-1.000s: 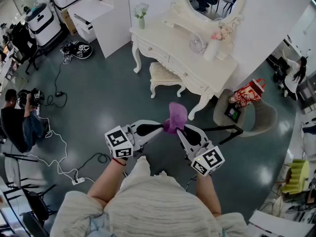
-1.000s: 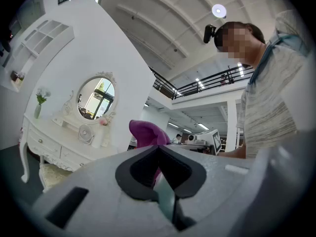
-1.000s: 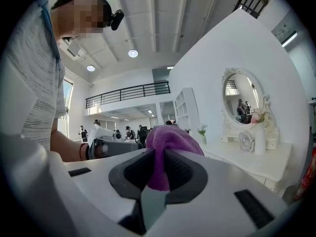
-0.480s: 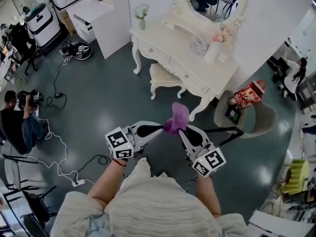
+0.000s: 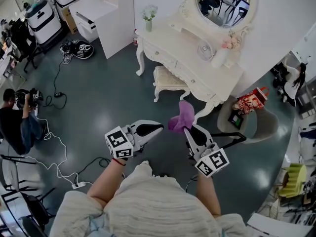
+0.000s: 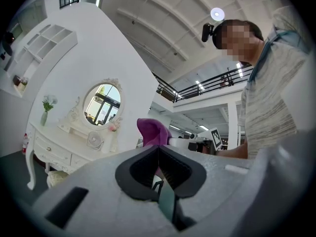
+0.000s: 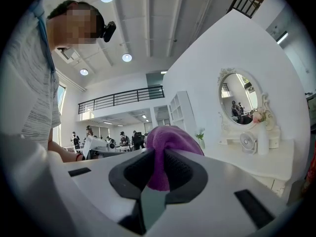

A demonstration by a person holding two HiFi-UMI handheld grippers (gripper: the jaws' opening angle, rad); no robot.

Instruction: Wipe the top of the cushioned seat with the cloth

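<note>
— Where's the cloth (image 5: 180, 116), and which way does it run?
— It's pinched in my right gripper (image 5: 187, 129), jaws clamped on it. Its length runs out past the tips toward the table (image 5: 182, 43), the free end flopped into a soft, fuzzy purple lump.
— And your left gripper (image 5: 160, 127)?
— Closed on nothing, just beside the cloth.
— The seat (image 5: 168, 78)?
— Well apart, partly under the table: cream, carved legs, padded top. The print on the red bag (image 5: 249, 100) is too small to read.
</note>
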